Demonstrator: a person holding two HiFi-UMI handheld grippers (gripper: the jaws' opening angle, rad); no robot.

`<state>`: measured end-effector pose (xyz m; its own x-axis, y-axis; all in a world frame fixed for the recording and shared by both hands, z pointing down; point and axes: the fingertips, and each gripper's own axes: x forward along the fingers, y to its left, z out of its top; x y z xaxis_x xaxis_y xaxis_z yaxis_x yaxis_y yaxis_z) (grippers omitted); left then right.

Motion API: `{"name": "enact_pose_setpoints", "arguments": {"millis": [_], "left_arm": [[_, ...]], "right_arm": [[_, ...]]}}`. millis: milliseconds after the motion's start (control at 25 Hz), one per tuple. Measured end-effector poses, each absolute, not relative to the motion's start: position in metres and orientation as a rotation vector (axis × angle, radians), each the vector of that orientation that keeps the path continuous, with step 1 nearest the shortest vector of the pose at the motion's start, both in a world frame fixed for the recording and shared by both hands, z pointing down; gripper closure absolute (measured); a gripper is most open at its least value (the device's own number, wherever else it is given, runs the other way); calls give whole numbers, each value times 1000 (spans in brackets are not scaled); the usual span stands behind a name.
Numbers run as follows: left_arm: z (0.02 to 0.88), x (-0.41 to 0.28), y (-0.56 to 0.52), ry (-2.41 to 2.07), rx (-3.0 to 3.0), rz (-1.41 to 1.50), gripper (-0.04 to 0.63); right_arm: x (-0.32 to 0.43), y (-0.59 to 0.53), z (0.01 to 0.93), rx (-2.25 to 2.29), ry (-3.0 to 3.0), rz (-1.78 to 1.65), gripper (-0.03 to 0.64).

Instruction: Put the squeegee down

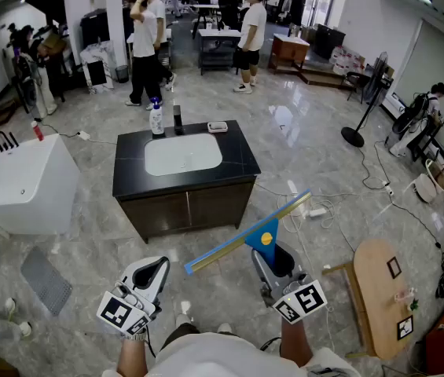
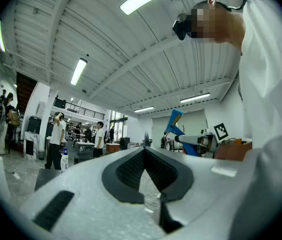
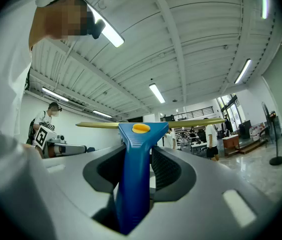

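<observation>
From overhead, your right gripper (image 1: 275, 259) clamps the blue handle of the squeegee (image 1: 263, 239), its yellow-edged blade slanting up to the right, in the air above the grey stone floor (image 1: 88, 246). Your left gripper (image 1: 152, 270) hangs beside it, carrying nothing. Straight ahead stands a black-topped vanity (image 1: 241, 163) with a white sink bowl (image 1: 182, 154) set into it; a spray bottle (image 1: 156, 118), a dark faucet (image 1: 177, 120) and a small tray (image 1: 217, 126) line its far edge, the tray's contents too small to tell. A white tub (image 1: 21, 183) sits to the left and a wooden table (image 1: 375, 277) close on your right, with cables (image 1: 320, 208) trailing off the vanity's right corner. Open floor lies between you and the cabinet front. In the left gripper view, the left gripper's jaws meet at their tips with nothing between them, and the squeegee shows upright off to the right. In the right gripper view, the right gripper's jaws are closed against both sides of the squeegee's blue handle, the blade running level across the frame above them.
</observation>
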<state>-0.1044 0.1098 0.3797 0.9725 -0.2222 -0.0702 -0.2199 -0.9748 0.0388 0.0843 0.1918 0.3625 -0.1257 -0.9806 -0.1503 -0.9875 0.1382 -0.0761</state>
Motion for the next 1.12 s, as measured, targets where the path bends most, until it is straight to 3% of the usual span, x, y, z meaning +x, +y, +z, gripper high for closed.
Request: {"name": "enact_pose_setpoints", "arguments": {"millis": [1120], "left_arm": [[389,-106,132,-403,3080,-120,603]], "right_arm": [[89,216,366,-1890,2246,39,449]]}}
